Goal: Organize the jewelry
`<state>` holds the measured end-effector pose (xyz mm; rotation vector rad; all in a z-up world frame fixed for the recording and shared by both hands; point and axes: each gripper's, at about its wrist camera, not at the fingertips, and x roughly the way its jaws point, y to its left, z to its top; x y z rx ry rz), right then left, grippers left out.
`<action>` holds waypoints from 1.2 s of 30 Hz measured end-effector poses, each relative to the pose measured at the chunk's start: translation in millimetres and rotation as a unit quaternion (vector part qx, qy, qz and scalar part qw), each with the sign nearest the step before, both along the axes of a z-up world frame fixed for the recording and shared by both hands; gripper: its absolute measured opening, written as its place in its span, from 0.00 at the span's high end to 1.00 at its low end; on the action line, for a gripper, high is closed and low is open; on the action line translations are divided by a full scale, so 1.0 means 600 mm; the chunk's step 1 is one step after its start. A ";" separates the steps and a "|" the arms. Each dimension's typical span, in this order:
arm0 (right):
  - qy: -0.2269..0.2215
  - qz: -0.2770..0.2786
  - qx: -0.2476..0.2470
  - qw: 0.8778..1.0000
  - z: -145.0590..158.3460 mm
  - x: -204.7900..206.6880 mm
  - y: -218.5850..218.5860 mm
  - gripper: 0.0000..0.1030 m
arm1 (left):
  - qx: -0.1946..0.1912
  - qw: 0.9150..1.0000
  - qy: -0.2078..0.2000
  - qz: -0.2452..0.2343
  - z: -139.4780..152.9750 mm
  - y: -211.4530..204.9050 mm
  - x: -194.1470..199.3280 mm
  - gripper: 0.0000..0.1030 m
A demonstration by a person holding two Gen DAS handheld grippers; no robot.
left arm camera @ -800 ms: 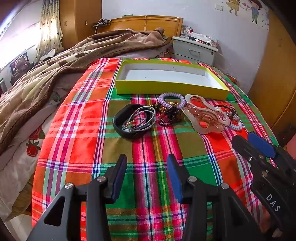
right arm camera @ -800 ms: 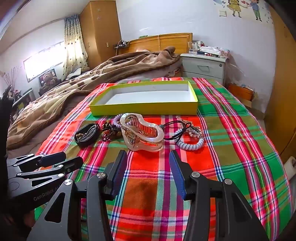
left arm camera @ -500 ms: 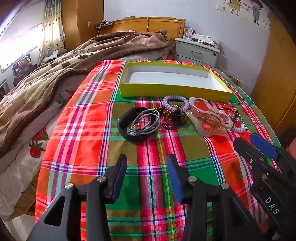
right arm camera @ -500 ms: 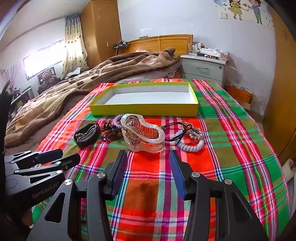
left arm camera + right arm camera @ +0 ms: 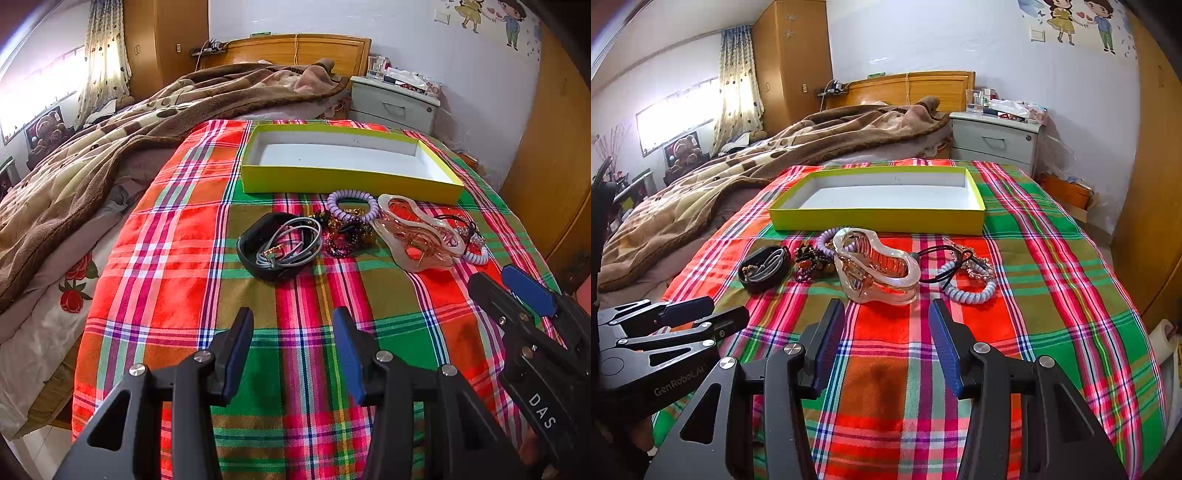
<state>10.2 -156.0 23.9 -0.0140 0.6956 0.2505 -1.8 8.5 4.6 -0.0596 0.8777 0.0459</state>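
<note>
Jewelry: you have a row of pieces lying on the plaid cloth (image 5: pixel 177 280) just in front of the yellow box (image 5: pixel 347 182), none inside it.
Black bangle (image 5: pixel 255 254): leftmost of the row, with a grey cord (image 5: pixel 291 245) coiled in it.
Beaded pieces (image 5: pixel 345 236): dark and amber, tangled just right of the bangle; you cannot separate them at this sharpness.
Lilac coil tie (image 5: pixel 351 203): closest to the box's front wall.
Clear hair claw (image 5: pixel 875 269): big, pinkish, lying on its side, right of the beads.
Right view only: a white coil tie (image 5: pixel 971 291), a black elastic (image 5: pixel 945 262) and a sparkly chain (image 5: pixel 975 267), right of the claw.
Left view only: the quilt (image 5: pixel 74 177) and sheet edge left of the box.
Left gripper (image 5: pixel 291 350): fingers spread, empty, over bare cloth, near the bangle.
Right gripper (image 5: pixel 886 343): fingers spread, empty, just short of the claw.
Room: bare plaid lies right of the box up to the bed edge.
</note>
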 end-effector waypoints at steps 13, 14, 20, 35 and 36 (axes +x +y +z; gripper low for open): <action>-0.003 0.002 0.000 1.000 0.006 -0.005 0.002 0.53 | -0.002 1.000 -0.005 0.005 0.003 0.006 -0.007 0.55; -0.003 0.002 0.000 1.000 0.006 -0.005 0.002 0.53 | -0.002 1.000 -0.006 0.006 0.004 0.005 -0.008 0.55; -0.010 0.003 0.001 1.000 0.011 -0.009 0.003 0.53 | 0.000 1.000 -0.010 0.008 0.010 0.007 -0.011 0.55; -0.012 0.008 0.006 1.000 0.009 -0.002 0.004 0.53 | 0.013 1.000 -0.014 0.010 0.017 0.001 -0.004 0.55; -0.012 0.009 0.005 1.000 0.009 -0.001 0.006 0.53 | 0.012 1.000 -0.015 0.009 0.017 0.002 -0.003 0.55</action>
